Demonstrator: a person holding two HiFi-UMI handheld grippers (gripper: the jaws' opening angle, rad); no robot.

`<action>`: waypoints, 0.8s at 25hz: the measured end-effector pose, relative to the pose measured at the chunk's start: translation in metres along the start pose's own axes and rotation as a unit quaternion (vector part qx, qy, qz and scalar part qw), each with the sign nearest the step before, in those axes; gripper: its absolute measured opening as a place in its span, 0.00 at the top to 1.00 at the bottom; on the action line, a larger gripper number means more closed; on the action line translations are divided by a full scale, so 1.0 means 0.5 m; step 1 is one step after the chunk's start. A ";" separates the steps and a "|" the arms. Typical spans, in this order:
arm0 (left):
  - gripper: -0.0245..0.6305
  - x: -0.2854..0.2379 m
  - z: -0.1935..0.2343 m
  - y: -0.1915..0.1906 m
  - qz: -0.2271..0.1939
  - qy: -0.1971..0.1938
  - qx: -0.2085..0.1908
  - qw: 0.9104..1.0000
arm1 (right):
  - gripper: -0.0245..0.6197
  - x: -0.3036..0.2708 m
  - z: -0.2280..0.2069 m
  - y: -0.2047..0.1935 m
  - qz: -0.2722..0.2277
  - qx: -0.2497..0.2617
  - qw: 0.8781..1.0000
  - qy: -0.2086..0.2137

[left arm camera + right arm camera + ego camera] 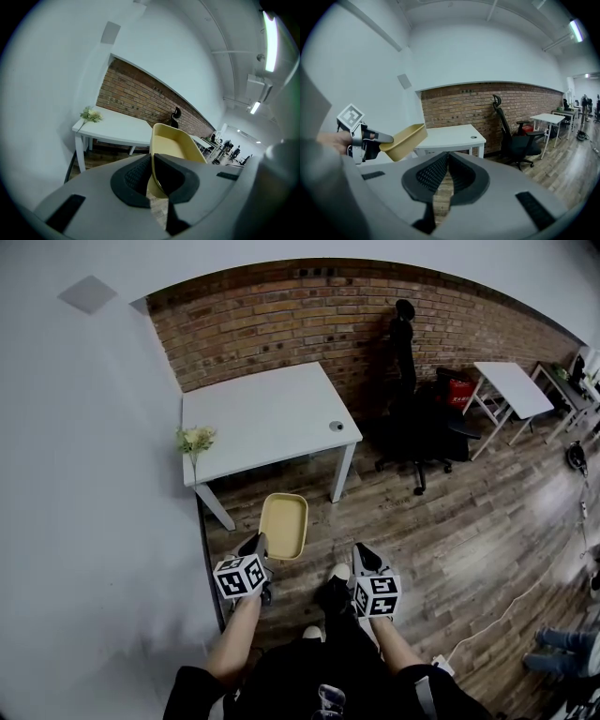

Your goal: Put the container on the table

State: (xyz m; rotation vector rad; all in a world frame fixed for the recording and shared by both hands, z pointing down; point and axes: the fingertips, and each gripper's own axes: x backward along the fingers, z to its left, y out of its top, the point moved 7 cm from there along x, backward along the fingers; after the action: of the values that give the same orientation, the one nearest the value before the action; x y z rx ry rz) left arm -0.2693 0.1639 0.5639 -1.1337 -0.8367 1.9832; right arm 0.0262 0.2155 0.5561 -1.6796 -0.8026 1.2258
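Observation:
The yellow container (283,525) is a shallow oblong tub held in the air above the wooden floor, just short of the white table (262,413). My left gripper (256,547) is shut on its near rim. In the left gripper view the container (174,142) rises from between the pads (136,174), with the table (117,127) beyond it. My right gripper (364,559) hangs beside it, shut with nothing in it. The right gripper view (446,165) shows the left gripper (361,138) carrying the container (404,140) at the left, in front of the table (452,135).
A bunch of flowers (194,439) lies at the table's left edge and a small round object (336,426) near its right corner. A black office chair (417,423) and a second white table (511,385) stand to the right. A white wall runs along the left.

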 end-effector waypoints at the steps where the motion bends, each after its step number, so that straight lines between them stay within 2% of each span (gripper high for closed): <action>1: 0.92 -0.008 0.000 0.003 0.000 0.001 0.000 1.000 | 0.92 -0.007 -0.002 0.001 0.000 -0.001 1.000 0.002; 11: 0.92 -0.114 -0.013 0.037 0.003 0.000 -0.012 1.000 | 0.92 -0.097 -0.065 0.030 -0.007 -0.006 1.000 0.010; 20: 0.92 -0.241 -0.031 0.107 0.006 0.007 -0.009 1.000 | 0.92 -0.207 -0.139 0.090 -0.001 -0.008 1.000 0.024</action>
State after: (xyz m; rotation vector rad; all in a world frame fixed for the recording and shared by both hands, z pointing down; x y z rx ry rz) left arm -0.2233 0.0394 0.5686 -1.1641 -0.8450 1.9786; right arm 0.0610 0.0877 0.5633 -1.7137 -0.7858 1.1777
